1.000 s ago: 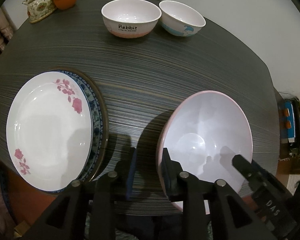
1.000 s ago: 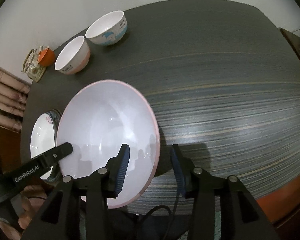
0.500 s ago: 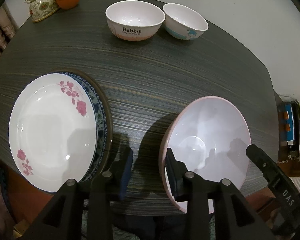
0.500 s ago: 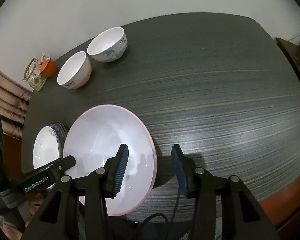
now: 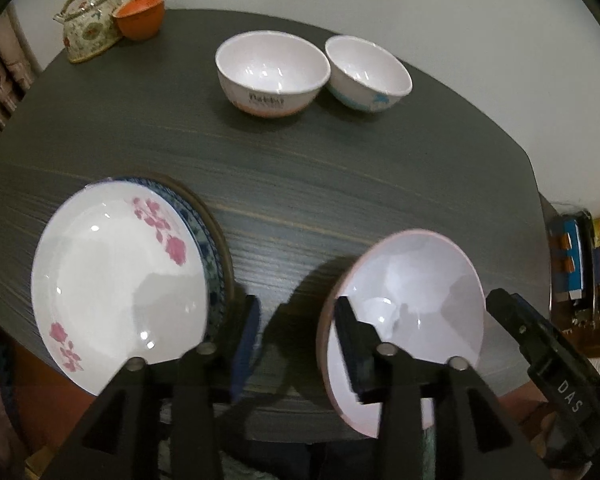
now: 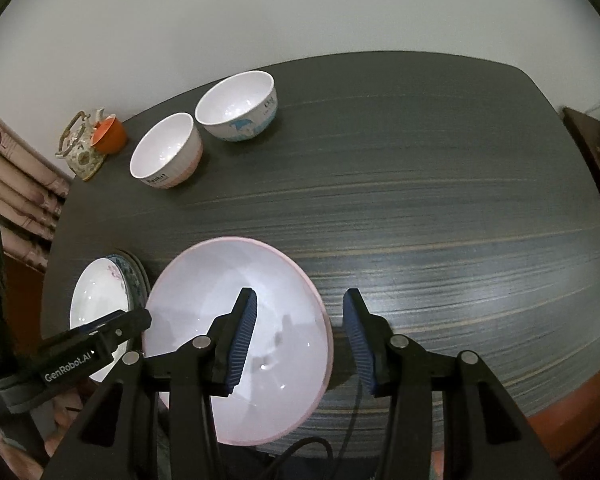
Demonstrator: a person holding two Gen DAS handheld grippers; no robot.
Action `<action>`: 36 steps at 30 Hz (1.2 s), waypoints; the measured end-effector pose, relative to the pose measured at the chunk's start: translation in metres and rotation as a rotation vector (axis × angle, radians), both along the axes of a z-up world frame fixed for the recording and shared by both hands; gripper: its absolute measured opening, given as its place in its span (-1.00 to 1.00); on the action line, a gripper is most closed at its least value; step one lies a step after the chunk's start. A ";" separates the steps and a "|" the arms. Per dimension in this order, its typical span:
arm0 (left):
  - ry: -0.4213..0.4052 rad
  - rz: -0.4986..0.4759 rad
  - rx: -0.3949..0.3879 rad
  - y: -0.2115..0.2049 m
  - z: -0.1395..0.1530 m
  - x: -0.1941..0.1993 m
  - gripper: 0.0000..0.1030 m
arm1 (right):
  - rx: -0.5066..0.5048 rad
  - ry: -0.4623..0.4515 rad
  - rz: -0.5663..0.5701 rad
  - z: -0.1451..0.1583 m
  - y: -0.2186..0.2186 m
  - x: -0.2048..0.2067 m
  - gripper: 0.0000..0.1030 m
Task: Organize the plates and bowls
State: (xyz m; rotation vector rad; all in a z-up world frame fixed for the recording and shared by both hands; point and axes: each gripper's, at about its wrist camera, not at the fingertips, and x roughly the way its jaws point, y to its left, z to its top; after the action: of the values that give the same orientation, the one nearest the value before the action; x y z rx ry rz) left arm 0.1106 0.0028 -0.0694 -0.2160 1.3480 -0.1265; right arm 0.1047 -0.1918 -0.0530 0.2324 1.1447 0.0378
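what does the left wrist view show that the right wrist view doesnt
Only the left wrist view: the stacked plates' pink flowers seen clearly, and shelved clutter past the table's right edge. Only the right wrist view: the bare right half of the table and a striped cushion at left. Both: the large pink-rimmed bowl, the Rabbit bowl, the blue-print bowl, the teapot, the orange cup, the plates.
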 end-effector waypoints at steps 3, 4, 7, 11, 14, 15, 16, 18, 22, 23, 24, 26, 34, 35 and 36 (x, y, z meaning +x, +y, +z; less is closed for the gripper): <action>-0.026 0.016 0.005 0.009 0.008 0.003 -0.07 | -0.007 -0.012 0.019 0.005 0.005 0.005 -0.18; -0.031 0.022 0.004 0.012 0.011 0.004 -0.07 | -0.009 -0.015 0.024 0.006 0.007 0.006 -0.18; -0.050 0.038 0.012 0.021 0.015 0.008 -0.07 | -0.013 -0.022 0.045 0.009 0.013 0.010 -0.16; -0.066 0.069 0.023 0.037 0.017 0.016 -0.06 | -0.009 -0.034 0.074 0.013 0.021 0.017 -0.16; -0.057 0.086 0.036 0.050 0.016 0.020 -0.06 | -0.008 -0.050 0.087 0.018 0.025 0.024 -0.16; -0.055 0.091 0.036 0.051 0.014 0.022 -0.06 | -0.006 -0.050 0.085 0.019 0.024 0.027 -0.16; -0.053 0.102 0.038 0.056 0.013 0.023 -0.06 | 0.000 -0.049 0.082 0.020 0.024 0.030 -0.16; -0.050 0.114 0.044 0.062 0.011 0.025 -0.05 | -0.004 -0.054 0.081 0.022 0.023 0.035 -0.15; -0.040 0.144 0.041 0.077 0.007 0.033 -0.04 | 0.018 -0.059 0.083 0.026 0.024 0.044 -0.15; -0.041 0.148 0.041 0.079 0.007 0.034 -0.04 | 0.025 -0.062 0.086 0.027 0.025 0.046 -0.15; -0.041 0.153 0.042 0.081 0.006 0.037 -0.04 | 0.030 -0.066 0.089 0.027 0.027 0.048 -0.15; -0.042 0.161 0.043 0.085 0.005 0.040 -0.04 | 0.031 -0.075 0.105 0.029 0.032 0.053 -0.15; -0.038 0.177 0.085 0.094 0.000 0.069 -0.04 | 0.063 -0.031 0.174 0.021 0.053 0.088 -0.15; -0.045 0.175 0.087 0.094 0.000 0.074 -0.04 | 0.051 -0.020 0.183 0.018 0.056 0.094 -0.15; -0.049 0.172 0.089 0.095 0.000 0.077 -0.04 | 0.047 -0.014 0.188 0.016 0.058 0.099 -0.15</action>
State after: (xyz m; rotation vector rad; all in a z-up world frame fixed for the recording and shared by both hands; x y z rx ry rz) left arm 0.1880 0.0976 -0.0697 -0.2508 1.2774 0.0724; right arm 0.2036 -0.1340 -0.0366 0.1653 1.1502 0.2322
